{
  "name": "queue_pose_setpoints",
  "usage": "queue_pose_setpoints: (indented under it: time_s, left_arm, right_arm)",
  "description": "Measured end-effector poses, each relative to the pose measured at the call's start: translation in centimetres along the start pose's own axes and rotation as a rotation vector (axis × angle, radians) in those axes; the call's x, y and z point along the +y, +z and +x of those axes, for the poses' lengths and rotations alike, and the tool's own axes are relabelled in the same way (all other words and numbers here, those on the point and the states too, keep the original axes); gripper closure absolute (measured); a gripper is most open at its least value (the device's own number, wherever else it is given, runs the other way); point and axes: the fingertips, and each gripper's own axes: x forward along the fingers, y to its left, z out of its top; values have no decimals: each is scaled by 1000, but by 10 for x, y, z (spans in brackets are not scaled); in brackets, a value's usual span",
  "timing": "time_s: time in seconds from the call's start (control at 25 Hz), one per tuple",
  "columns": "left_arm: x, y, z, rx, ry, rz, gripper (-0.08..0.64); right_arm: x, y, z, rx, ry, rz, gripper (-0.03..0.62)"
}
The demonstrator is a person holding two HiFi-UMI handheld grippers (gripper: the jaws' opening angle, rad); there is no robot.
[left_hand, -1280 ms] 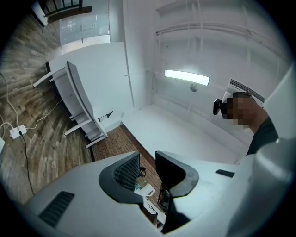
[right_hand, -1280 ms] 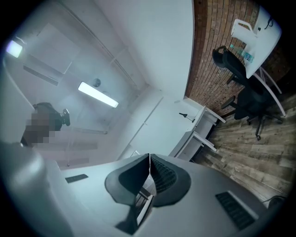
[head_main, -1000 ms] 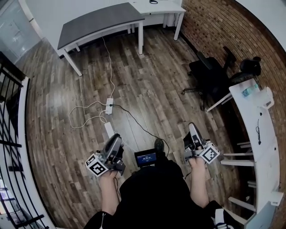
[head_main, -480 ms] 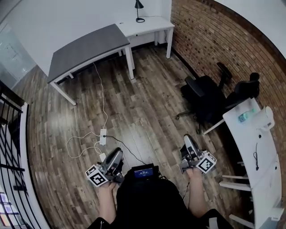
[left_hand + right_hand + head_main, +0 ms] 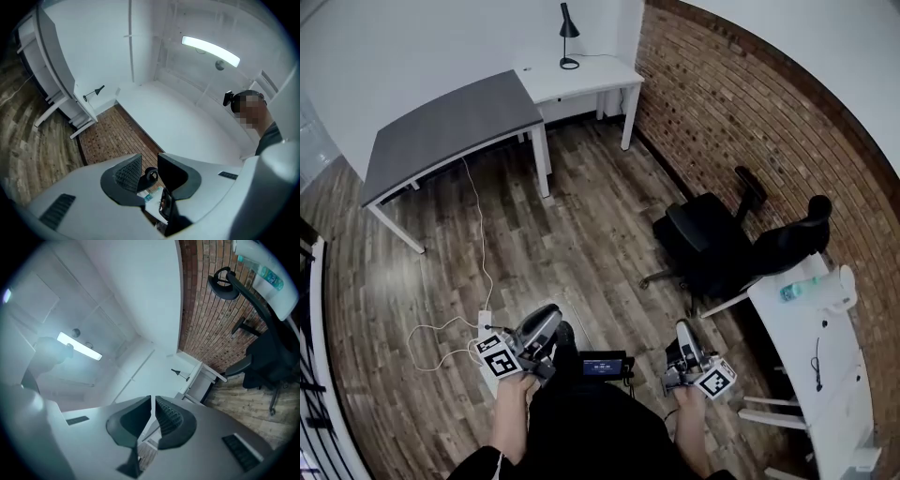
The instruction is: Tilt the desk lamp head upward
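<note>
Desk lamp (image 5: 568,36) upright on far white desk (image 5: 592,77), our left gripper (image 5: 549,315) jaws narrowly apart, empty, right gripper (image 5: 682,328) jaws together.

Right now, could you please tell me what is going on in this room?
A person holds a gripper in each hand on the wood floor, facing the corner where the black desk lamp stands on a white desk by the brick wall. The lamp is far off and untouched. The left gripper is empty, its fingers apart; the right gripper is empty too, fingers together.
</note>
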Motion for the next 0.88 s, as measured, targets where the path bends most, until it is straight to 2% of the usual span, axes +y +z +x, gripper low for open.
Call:
queue_pose_setpoints:
  time_s: [0.16,0.36,0.52,0.88]
  left_arm:
    - [50,38,55,25,-35,-78,454]
    - [100,88,100,36,-42,-126,454]
    - [143,128,113,39,-28,-133,477]
    - [183,163,128,37,10,-162,479]
  right_arm:
    - [-16,21,66,-7,-1,-23,578]
    - [-18,52,169,30,26,-59,578]
    - [-19,47,233,65,37,-96,577]
    - [-56,43,279,56,4,-33,577]
